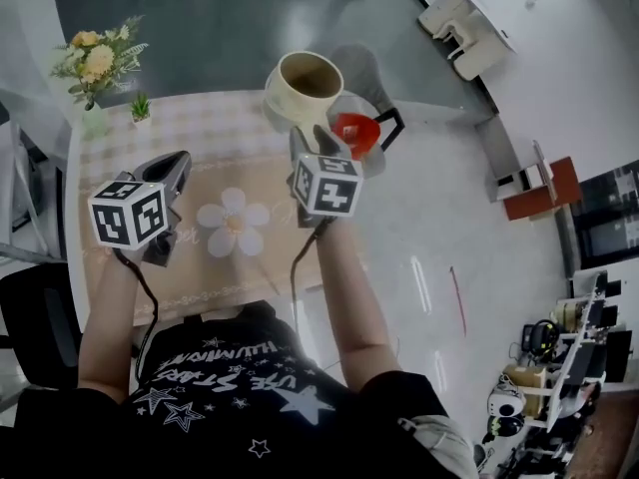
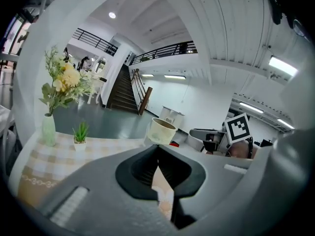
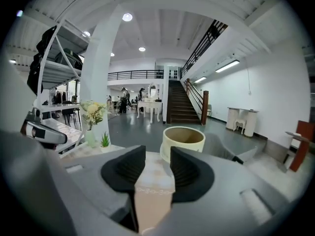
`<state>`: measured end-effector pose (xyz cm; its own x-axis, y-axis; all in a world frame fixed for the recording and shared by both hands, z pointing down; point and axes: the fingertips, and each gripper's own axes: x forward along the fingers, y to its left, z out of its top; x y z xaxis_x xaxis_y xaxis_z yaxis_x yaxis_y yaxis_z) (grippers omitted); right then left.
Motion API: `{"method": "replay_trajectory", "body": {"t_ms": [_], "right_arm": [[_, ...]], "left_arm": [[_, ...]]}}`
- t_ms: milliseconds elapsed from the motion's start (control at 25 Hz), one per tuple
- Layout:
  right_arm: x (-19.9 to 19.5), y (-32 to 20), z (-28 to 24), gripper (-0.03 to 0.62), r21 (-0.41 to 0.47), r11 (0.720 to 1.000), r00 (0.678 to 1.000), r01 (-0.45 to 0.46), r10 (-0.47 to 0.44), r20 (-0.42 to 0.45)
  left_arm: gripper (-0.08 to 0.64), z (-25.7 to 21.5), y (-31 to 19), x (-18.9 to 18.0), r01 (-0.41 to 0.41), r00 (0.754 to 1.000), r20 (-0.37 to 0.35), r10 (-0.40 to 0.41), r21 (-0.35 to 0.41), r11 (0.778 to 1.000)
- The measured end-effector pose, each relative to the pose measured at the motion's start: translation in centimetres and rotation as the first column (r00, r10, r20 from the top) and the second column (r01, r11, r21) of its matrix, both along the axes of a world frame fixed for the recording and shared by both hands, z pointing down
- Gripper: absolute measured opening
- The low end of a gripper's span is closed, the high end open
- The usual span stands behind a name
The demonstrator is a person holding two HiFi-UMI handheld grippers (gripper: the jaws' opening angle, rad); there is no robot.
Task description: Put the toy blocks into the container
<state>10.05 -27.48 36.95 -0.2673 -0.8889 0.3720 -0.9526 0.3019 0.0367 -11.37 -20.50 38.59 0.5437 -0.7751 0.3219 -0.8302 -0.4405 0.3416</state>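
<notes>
Two empty tools hover over my bench (image 1: 200, 133): left tool (image 2: 157, 156) closed, right tool (image 3: 157, 163) parted. The cream container (image 1: 305, 80) stands at twelve o'clock; I see no toy blocks, maybe inside it, maybe elsewhere.

1. The container (image 1: 305, 86) is a cream round tub with a brownish inside. It stands upright with its mouth open at the far corner of my table (image 1: 200, 128).
2. A red piece (image 1: 355, 131) sits just right of it, partly hidden. I can't tell its shape.
</notes>
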Motion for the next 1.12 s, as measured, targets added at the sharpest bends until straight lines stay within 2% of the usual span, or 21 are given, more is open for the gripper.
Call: {"method": "replay_trajectory", "body": {"t_ms": [280, 520, 720, 1120], "right_arm": [[-2.8, 7.6, 2.1, 0.107, -0.035, 0.996, 0.996, -0.085, 0.086, 0.023], [-3.1, 13.0, 6.0, 0.066, -0.129, 0.987, 0.992, -0.100, 0.109, 0.069], [-3.2, 15.5, 6.6, 0.005, -0.141, 0.985, 0.989, -0.096, 0.110, 0.097], [-1.6, 22.7, 6.9, 0.005, -0.172, 0.983, 0.990, -0.059, 0.080, 0.117]], "left_arm": [[0.009, 2.1, 5.0, -3.4, -0.071, 0.996, 0.047, 0.073, -0.036, 0.997], [0.009, 3.6, 8.8, -4.3, -0.087, 0.996, 0.023, 0.088, -0.040, 0.995], [0.009, 4.0, 11.2, -3.9, -0.106, 0.992, 0.061, 0.109, -0.043, 0.993], [0.009, 4.7, 17.1, -0.5, -0.138, 0.986, 0.082, 0.144, -0.070, 0.988]]}}
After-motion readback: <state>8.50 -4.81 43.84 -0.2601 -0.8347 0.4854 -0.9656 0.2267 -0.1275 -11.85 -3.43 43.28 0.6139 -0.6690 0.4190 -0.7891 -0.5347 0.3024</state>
